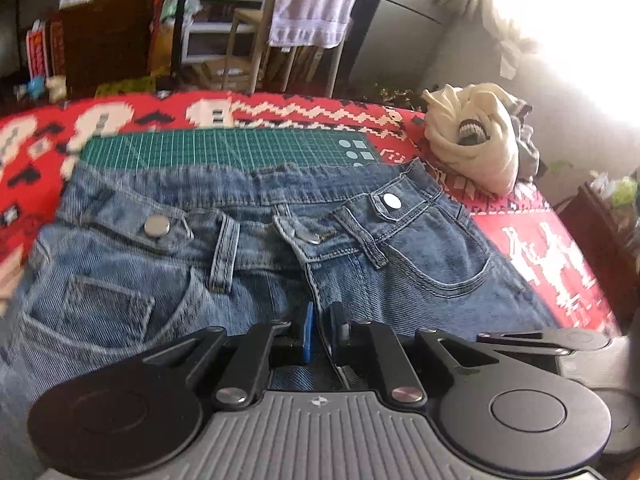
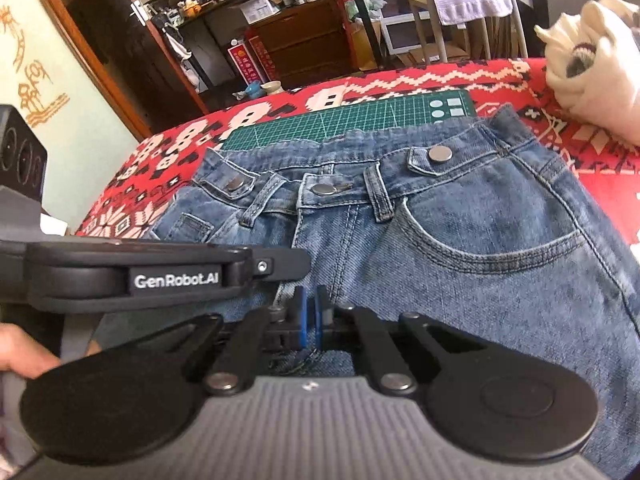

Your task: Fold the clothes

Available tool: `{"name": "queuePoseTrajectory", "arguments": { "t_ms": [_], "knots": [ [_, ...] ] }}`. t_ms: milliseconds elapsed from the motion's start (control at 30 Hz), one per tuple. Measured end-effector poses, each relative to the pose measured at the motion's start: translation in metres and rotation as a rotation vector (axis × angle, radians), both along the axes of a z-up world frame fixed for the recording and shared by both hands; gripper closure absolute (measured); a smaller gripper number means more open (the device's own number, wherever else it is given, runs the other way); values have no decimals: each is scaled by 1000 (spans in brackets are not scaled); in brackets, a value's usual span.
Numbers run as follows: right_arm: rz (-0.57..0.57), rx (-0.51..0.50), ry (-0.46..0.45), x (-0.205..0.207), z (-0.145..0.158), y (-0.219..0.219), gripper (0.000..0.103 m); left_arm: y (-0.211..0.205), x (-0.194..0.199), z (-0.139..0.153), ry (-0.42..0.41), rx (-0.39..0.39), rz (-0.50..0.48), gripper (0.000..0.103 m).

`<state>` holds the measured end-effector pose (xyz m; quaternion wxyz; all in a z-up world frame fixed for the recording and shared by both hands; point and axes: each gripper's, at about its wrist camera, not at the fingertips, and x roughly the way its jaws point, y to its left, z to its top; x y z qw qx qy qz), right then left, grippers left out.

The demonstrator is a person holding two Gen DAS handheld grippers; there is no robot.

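Left hand-held gripper (image 1: 322, 314): pads slightly apart, held low over the fly seam of the jeans (image 1: 400, 264). No cloth clearly pinched between the pads.

Right hand-held gripper (image 2: 311, 304): pads together, just beside the left unit, over the same area below the fly. Grip on denim not determinable.

Hand (image 2: 20, 354): at the lower left edge of the right wrist view, behind the left unit.

Jeans: spread flat, front side up, waistband at the far end, one front pocket to either side of the two units.

Under the jeans: green mat (image 1: 224, 148), exposed only beyond the waistband.

Under both: red patterned cloth (image 1: 560, 264) covering the surface.

Far right on the cloth: white bundle (image 1: 476, 136), near the waistband corner, not touching it.

Beyond the surface: chair (image 1: 240, 36) with a pale towel (image 1: 316, 4) draped over it.
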<state>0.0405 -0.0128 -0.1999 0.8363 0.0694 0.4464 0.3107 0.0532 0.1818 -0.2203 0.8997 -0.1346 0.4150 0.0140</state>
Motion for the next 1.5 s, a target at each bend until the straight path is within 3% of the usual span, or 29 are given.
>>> {"name": "queuePoseTrajectory", "arguments": {
  "t_ms": [300,400,467,533,567,733,833,900,1067,1300,1367,1500],
  "knots": [
    [-47,81,62,7,-8,-11,103,2,4,-2,-25,32,15,76],
    [-54,91,72,8,-10,-12,103,5,3,2,-19,18,53,77],
    [-56,94,75,8,-10,-12,103,9,1,6,-23,-12,66,84],
    [-59,99,78,8,-10,-13,103,12,-2,12,-23,-3,90,100],
    [-60,101,80,8,-10,-14,103,15,-4,15,-24,-7,95,99],
    [-83,130,107,10,-13,-17,103,24,-11,23,-56,-260,54,100],
    [-89,137,115,11,-13,-18,103,21,-7,12,-20,-386,42,100],
    [-91,137,117,12,-14,-18,103,18,-4,-1,22,-361,66,100],
    [-94,139,131,11,-13,-19,103,25,-9,-16,18,-375,92,100],
    [-59,101,105,-7,-9,-19,103,22,-9,-10,25,-350,78,100],
    [-57,108,118,-9,-7,-23,103,19,-12,-7,24,-302,63,100],
    [-102,117,84,-6,-1,-40,101,16,-17,-8,15,-273,58,100]
  ]
}}
